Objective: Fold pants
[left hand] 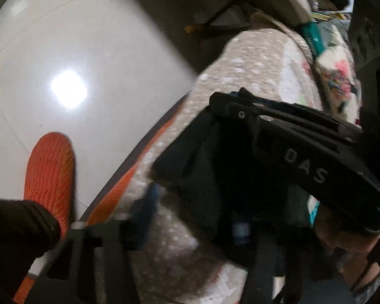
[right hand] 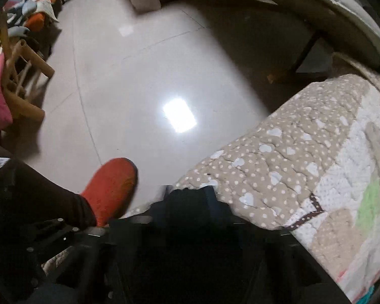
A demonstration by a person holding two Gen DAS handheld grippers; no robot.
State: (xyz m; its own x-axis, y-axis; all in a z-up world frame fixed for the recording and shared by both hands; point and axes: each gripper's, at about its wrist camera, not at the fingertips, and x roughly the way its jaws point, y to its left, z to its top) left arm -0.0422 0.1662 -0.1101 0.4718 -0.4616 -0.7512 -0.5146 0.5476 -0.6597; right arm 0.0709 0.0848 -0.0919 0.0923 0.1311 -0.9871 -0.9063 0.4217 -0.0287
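Where bunched (dark, limp): pants (left hand: pixel 205 167) on quilt (right hand: pixel 291 152).

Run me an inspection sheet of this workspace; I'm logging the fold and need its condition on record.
Surface: quilted bedspread, beige with white hearts, its edge beside the tiled floor.
Job's things: dark pants lying on the bedspread near its edge.
Clutter: floral bundle further along the bed.
Grippers: left gripper blurred, state unclear; right gripper over the pants, jaws unreadable.
Cables: nothing seen.
Surroundings: orange slipper on the floor; wooden chair beyond.
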